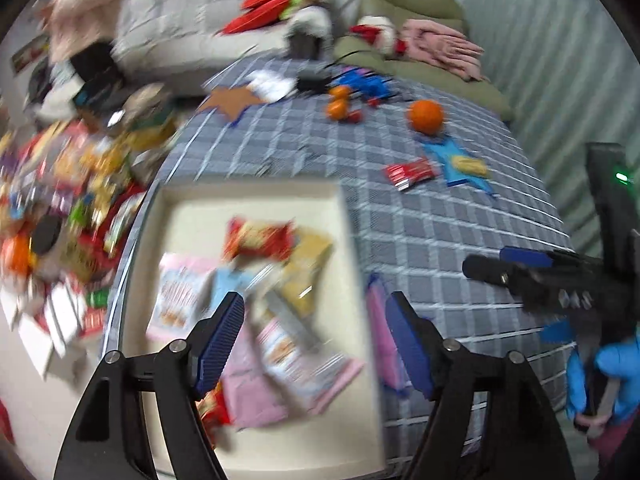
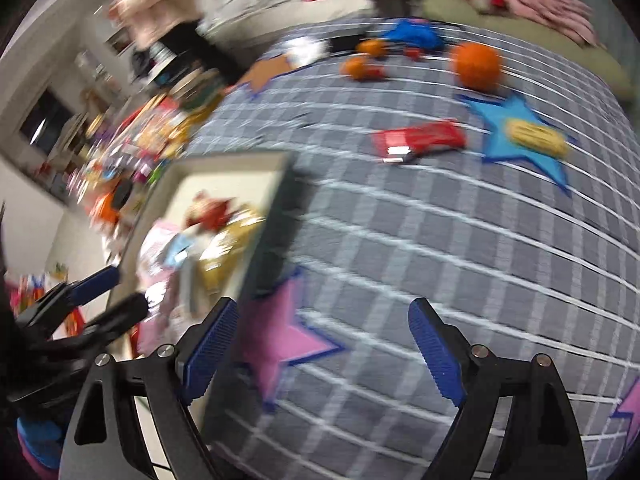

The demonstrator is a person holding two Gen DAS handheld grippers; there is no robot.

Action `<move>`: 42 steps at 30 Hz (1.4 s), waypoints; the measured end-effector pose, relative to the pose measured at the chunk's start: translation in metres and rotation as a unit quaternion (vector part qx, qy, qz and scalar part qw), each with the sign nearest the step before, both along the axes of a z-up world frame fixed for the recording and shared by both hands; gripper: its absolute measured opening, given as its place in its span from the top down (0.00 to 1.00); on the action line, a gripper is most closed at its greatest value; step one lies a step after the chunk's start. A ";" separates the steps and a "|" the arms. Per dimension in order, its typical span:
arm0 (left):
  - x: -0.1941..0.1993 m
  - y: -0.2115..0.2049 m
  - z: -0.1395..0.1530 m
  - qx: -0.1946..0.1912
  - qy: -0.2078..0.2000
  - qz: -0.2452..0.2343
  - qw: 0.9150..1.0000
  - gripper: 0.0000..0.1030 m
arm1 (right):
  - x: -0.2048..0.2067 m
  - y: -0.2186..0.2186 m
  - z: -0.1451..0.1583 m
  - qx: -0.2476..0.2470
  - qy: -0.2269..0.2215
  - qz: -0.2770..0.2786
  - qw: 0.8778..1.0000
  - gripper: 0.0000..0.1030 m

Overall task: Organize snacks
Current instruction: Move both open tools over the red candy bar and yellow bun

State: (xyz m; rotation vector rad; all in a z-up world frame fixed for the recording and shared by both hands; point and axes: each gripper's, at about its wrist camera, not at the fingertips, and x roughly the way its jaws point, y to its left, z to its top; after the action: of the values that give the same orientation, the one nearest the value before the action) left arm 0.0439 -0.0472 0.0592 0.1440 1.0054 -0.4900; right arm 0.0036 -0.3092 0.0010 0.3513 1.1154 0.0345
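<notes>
A cream tray (image 1: pixel 256 196) (image 2: pixel 224 168) on the checked tablecloth holds several snack packets: a red one (image 1: pixel 260 238), a gold one (image 1: pixel 308 272) and pink ones (image 1: pixel 180 300). My left gripper (image 1: pixel 316 308) is open and empty above the tray's near right part. My right gripper (image 2: pixel 324 316) is open and empty above a pink star mat (image 2: pixel 280 340), right of the tray. A red snack packet (image 1: pixel 410 172) (image 2: pixel 420 140) lies on the cloth. A yellow snack (image 1: pixel 468 166) (image 2: pixel 536 136) lies on a blue star mat (image 2: pixel 516 120).
An orange (image 1: pixel 426 116) (image 2: pixel 478 64), smaller oranges (image 1: pixel 340 102) and blue items (image 1: pixel 368 82) lie at the table's far side. A pile of snack packets (image 1: pixel 68 208) lies left of the table. A sofa (image 1: pixel 192 28) and green chair (image 1: pixel 408 4) stand behind. The right gripper shows at the left view's right edge (image 1: pixel 520 268).
</notes>
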 end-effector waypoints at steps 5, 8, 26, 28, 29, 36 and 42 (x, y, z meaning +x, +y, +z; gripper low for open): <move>0.012 -0.054 0.051 -0.022 -0.031 -0.059 0.998 0.21 | -0.004 -0.084 0.028 0.025 -0.019 -0.078 0.996 0.14; 0.032 -0.088 0.074 -0.033 -0.057 -0.066 0.996 0.17 | 0.000 -0.125 0.053 0.027 -0.041 -0.118 0.992 0.14; 0.122 -0.215 -0.082 0.125 -0.051 -0.087 0.987 0.14 | 0.085 -0.214 -0.028 -0.041 -0.021 -0.280 0.959 0.14; 0.126 -0.224 -0.091 0.137 -0.052 -0.092 0.985 0.14 | 0.095 -0.215 -0.033 -0.057 -0.021 -0.289 0.955 0.14; 0.125 -0.227 -0.093 0.139 -0.054 -0.094 0.984 0.14 | 0.099 -0.217 -0.035 -0.062 -0.024 -0.294 0.954 0.14; 0.123 -0.246 -0.104 0.152 -0.064 -0.120 0.979 0.17 | 0.131 -0.213 -0.051 -0.111 0.009 -0.264 0.958 0.14; 0.111 -0.248 -0.103 0.134 -0.050 -0.138 0.980 0.62 | 0.118 -0.210 -0.055 -0.127 0.009 -0.246 0.961 0.14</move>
State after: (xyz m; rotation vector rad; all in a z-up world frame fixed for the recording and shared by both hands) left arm 0.1544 -0.2953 -0.0441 0.5499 0.9532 -0.5915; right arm 0.1214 -0.5192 -0.0537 0.3898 1.0102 -0.5483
